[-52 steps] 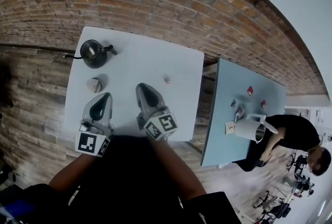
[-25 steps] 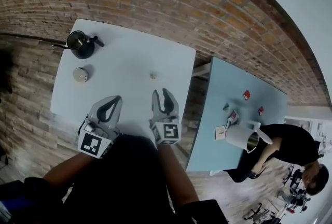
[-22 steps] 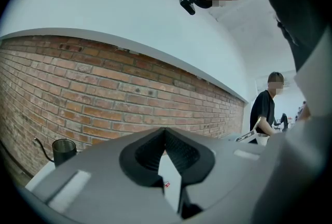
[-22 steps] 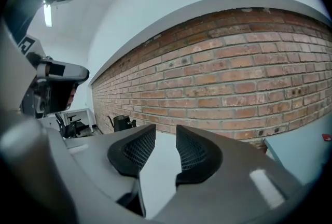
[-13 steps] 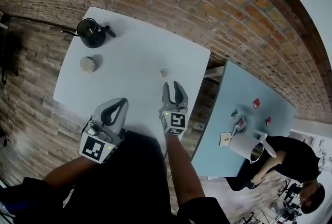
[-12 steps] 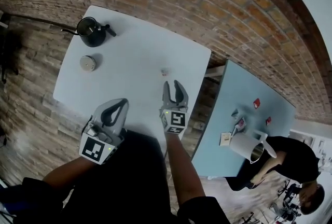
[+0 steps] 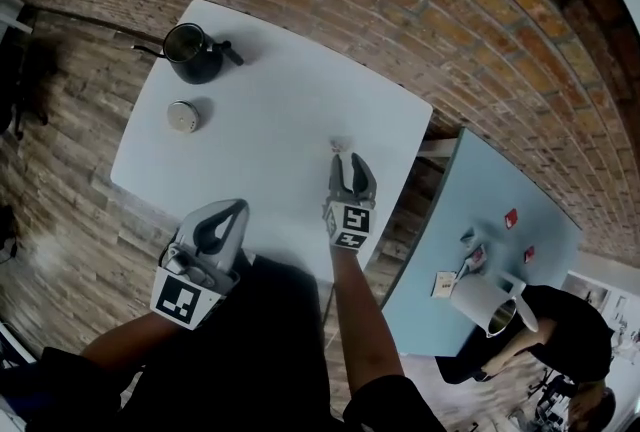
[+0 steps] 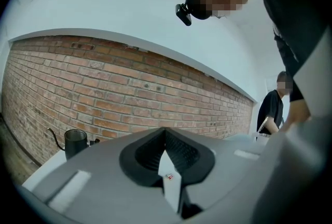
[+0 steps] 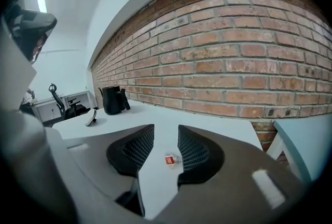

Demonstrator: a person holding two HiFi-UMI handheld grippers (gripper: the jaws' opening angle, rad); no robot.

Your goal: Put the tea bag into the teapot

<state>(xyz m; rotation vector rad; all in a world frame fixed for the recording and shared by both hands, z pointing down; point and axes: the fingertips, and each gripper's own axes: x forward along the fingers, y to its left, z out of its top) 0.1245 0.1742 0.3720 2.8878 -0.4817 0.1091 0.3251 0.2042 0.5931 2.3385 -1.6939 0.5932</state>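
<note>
right gripper lines up on the tea bag

the tea bag point(image 9: 170, 159) lies flat on the table point(image 7: 270, 120), well apart from the teapot point(image 7: 192, 52). the lid point(image 7: 183, 115) sits off beside the teapot, likely so its mouth is free for the drop. the right gripper point(image 7: 350, 163) is down at the bag, its jaws opening wide with the bag between them, untouched. the left gripper point(image 7: 236, 209), also well apart from the teapot, has its tips together on nothing.
</note>
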